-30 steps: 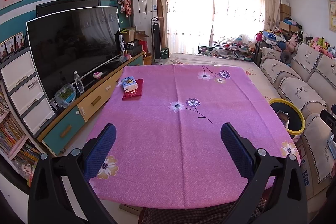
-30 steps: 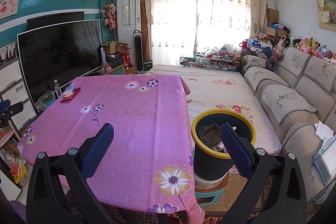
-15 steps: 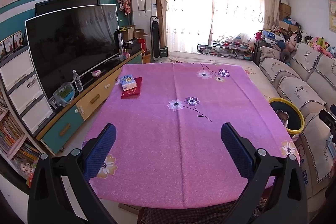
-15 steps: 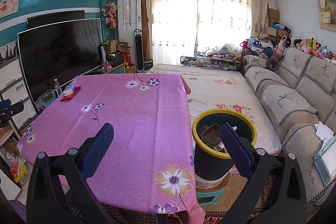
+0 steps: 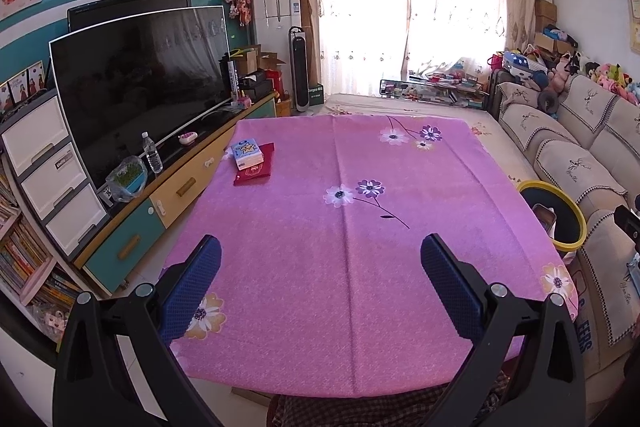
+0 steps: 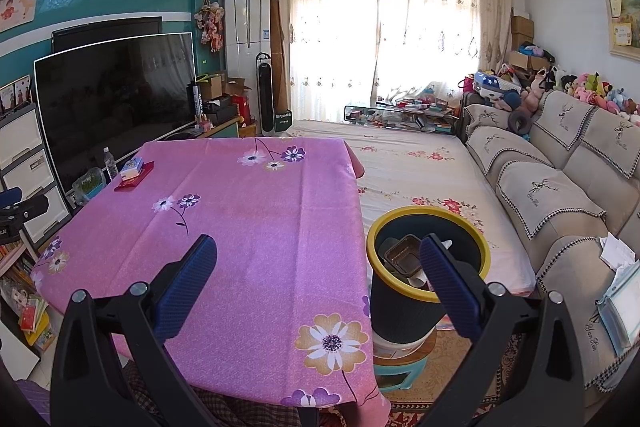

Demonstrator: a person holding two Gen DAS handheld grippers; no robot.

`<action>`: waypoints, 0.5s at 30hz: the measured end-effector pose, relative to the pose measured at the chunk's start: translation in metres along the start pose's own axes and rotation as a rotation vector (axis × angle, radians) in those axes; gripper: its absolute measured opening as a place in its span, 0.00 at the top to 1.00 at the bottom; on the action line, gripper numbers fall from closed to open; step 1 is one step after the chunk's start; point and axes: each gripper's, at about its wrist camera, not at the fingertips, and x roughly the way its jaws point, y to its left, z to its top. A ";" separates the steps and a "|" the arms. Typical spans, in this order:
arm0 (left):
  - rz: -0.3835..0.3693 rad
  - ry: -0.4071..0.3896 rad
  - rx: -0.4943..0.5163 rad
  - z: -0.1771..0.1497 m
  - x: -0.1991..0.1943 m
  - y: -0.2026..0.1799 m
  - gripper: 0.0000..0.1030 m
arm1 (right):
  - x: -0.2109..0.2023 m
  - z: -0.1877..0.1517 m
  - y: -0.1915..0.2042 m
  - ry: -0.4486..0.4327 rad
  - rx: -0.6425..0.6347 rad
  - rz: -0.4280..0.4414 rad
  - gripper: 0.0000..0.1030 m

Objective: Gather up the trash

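The left gripper (image 5: 320,267) is being held above the near edge of the table (image 5: 360,307), its fingers (image 5: 192,283) spread wide and gripping nothing. The right gripper (image 6: 316,267) is being held likewise, fingers (image 6: 448,283) wide apart and empty, with the right finger lying across the view of the bin (image 6: 404,307).

The bin, dark with a yellow rim, is standing just beside the table's right edge, on a small stool. A tray-like container (image 6: 402,255) and some pale scraps are being seen inside it.

On the table only a small blue-and-white box (image 5: 247,155) is being noted, resting on a red flat packet (image 5: 256,171), at the far left corner, well apart from the bin. Whether these count as trash cannot be told.

The collecting is being judged largely done. If the box is to be taken, the left gripper is being advised: it should be carried across to the far left corner, fingers kept wide, lowered squarely around the box alone, and closed without dragging the cloth.
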 end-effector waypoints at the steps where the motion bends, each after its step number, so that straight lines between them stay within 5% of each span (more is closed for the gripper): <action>1: -0.002 0.004 -0.002 0.000 0.001 0.000 0.05 | 0.000 0.000 0.000 0.000 0.001 0.000 0.06; 4: -0.008 -0.003 0.015 0.000 0.002 -0.003 0.05 | 0.001 -0.001 0.000 0.004 0.000 0.000 0.06; 8: -0.105 0.012 -0.003 -0.001 0.007 -0.002 0.05 | 0.005 -0.003 0.001 0.011 -0.001 0.006 0.06; 11: -0.052 -0.013 0.017 0.001 0.010 -0.006 0.05 | 0.009 -0.004 0.001 0.021 -0.003 0.015 0.06; 15: -0.053 0.051 -0.023 0.012 0.034 0.002 0.05 | 0.018 -0.002 0.001 0.035 -0.018 0.018 0.06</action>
